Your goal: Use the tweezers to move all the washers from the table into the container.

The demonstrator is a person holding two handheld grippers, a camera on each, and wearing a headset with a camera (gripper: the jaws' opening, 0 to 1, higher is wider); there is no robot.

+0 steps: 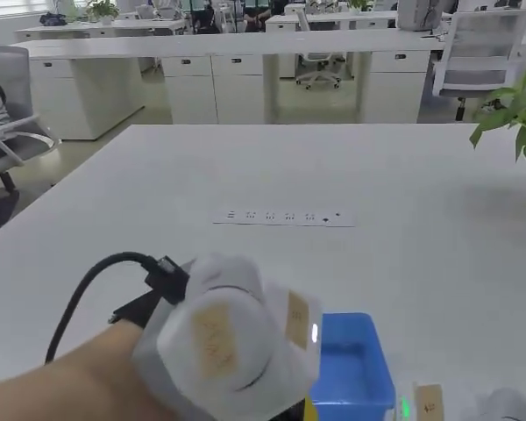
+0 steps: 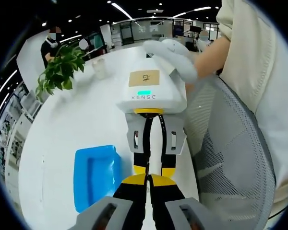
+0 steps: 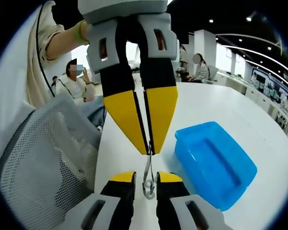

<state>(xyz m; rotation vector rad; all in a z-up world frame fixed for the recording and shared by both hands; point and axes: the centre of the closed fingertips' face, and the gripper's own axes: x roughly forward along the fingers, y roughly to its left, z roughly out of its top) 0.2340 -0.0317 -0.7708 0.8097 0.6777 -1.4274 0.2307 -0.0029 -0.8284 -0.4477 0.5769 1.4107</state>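
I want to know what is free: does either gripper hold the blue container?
No. The blue container stands on the table, off to one side of the left gripper and the right gripper, and neither touches it.

Head view looking forward over table (image 1: 377, 175), gripper views close, facing each other, all share blue container (image 1: 355, 360)
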